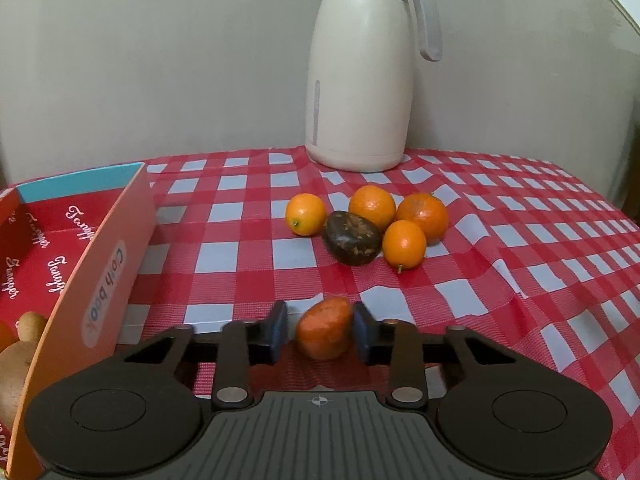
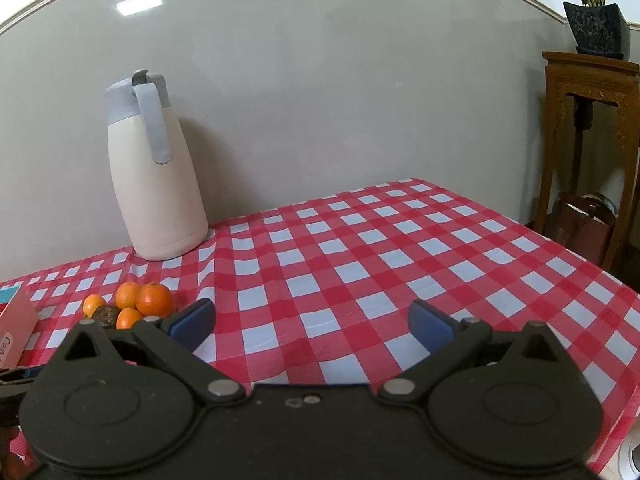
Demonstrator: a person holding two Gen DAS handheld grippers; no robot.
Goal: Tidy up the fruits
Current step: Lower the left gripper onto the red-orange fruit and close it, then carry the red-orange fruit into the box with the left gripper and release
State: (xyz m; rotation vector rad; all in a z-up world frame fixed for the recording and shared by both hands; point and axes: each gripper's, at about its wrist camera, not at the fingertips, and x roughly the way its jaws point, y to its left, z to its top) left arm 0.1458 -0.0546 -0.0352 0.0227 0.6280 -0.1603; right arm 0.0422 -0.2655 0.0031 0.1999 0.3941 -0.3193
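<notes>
My left gripper (image 1: 321,330) has its jaws around a reddish-orange fruit (image 1: 325,328); the right pad touches it, and a small gap shows at the left pad. Farther on the checked cloth lie several oranges (image 1: 372,206) around a dark brown fruit (image 1: 351,237). An orange cardboard box (image 1: 86,280) stands at the left, with a tan fruit (image 1: 18,360) inside. My right gripper (image 2: 312,324) is open and empty above the cloth. The fruit pile (image 2: 154,299) shows at its left.
A cream thermos jug (image 1: 360,80) stands at the back by the wall; it also shows in the right wrist view (image 2: 156,184). The red checked tablecloth (image 2: 360,260) covers the table. A wooden stand (image 2: 588,120) with a potted plant stands off the table's right.
</notes>
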